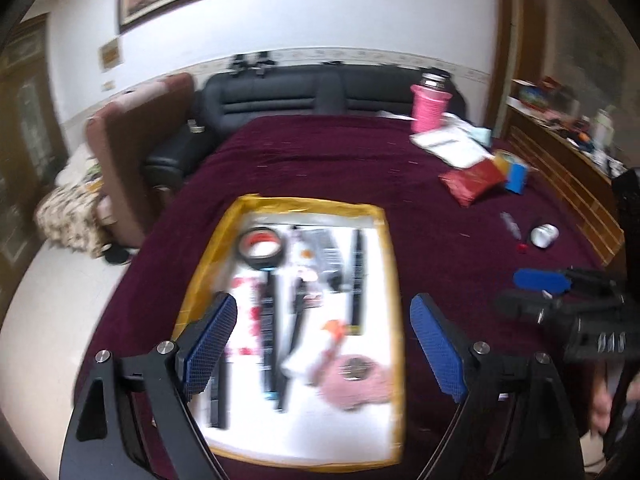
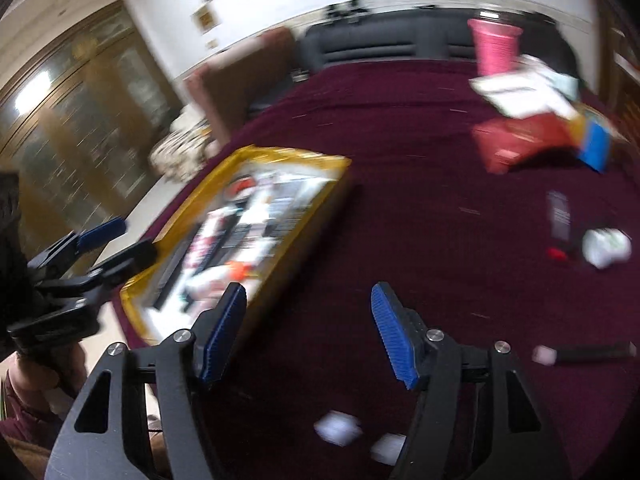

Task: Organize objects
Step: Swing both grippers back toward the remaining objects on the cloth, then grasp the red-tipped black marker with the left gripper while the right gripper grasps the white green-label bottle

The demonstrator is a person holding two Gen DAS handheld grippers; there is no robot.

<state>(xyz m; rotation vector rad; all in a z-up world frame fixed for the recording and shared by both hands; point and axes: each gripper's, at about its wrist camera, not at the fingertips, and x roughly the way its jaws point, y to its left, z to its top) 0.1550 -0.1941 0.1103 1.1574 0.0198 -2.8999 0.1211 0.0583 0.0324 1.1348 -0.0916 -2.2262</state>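
Observation:
A yellow-rimmed tray point(image 1: 308, 202) with a white floor lies on the maroon tablecloth point(image 1: 320, 152). It holds a tape roll point(image 1: 262, 246), black pens point(image 1: 357, 276), an orange-capped tube point(image 1: 326, 344) and a pink pouch point(image 1: 356, 388). My left gripper point(image 1: 324, 344) is open and empty above the tray. My right gripper point(image 2: 308, 336) is open and empty over bare cloth, right of the tray point(image 2: 280, 156). It also shows in the left wrist view point(image 1: 560, 292). Loose on the cloth are a white object point(image 2: 606, 246), a small red piece point(image 2: 557, 254), a dark flat item point(image 2: 559, 216) and a black pen point(image 2: 588, 352).
A pink bottle point(image 1: 430, 106), papers point(image 1: 452, 144), a red packet point(image 1: 472, 180) and a blue box point(image 1: 516, 176) crowd the far right of the table. A black sofa point(image 1: 300, 92) stands behind it. Two white bits point(image 2: 338, 428) lie near the front edge.

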